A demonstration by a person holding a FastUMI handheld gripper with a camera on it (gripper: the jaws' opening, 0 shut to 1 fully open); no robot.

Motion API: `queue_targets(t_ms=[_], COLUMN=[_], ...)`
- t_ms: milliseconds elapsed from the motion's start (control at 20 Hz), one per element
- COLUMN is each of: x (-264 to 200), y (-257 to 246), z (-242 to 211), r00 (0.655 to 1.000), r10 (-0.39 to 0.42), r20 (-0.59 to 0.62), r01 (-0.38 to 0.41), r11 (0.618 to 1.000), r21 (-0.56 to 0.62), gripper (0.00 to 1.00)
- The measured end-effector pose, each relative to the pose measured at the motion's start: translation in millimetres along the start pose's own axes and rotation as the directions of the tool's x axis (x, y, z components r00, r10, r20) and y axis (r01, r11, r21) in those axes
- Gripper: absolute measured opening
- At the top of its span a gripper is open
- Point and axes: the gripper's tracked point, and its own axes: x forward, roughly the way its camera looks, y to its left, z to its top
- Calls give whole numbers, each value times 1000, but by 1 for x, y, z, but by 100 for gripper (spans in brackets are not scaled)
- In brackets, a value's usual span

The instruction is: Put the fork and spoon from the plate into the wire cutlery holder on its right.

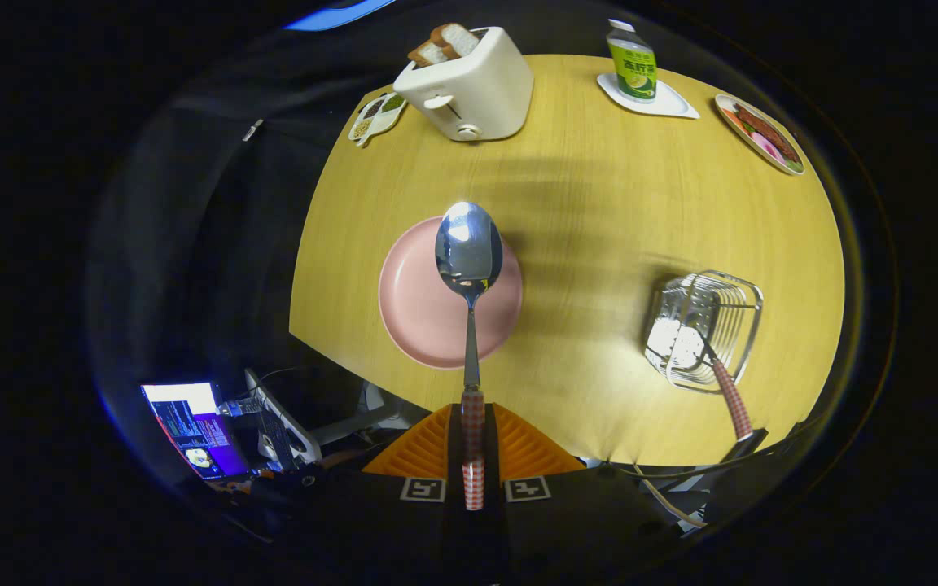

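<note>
My gripper (473, 443) is shut on the checked handle of a spoon (469, 252), held high above the table. The spoon's shiny bowl points away from me and hangs over the pink plate (420, 313), which lies bare on the wooden table. To the right of the plate stands the wire cutlery holder (705, 330). A fork (728, 391) with the same checked handle sits in it, handle sticking out toward me.
At the table's far side stand a white toaster (469, 85) with bread slices, a small dish of seeds (375, 118), a green bottle (632, 65) on a white coaster, and a plate of food (760, 134). A lit laptop screen (192, 427) sits below the table's near left edge.
</note>
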Motion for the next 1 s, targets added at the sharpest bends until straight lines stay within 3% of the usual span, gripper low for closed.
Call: queue_targets(t_ms=[250, 400, 650, 850, 1000], x=[-50, -62, -65, -57, -45], y=[-79, -107, -158, -174, -176], z=[-28, -33, -37, -35, -25], r00=[986, 965, 881, 797, 759], r10=[-119, -146, -228, -256, -259], r20=[-115, -217, -414, -548, -597], r01=[116, 140, 217, 228, 231], r11=[993, 989, 973, 966, 965], r21=[-30, -42, -75, -120, -124], gripper=[11, 11, 12, 11, 11])
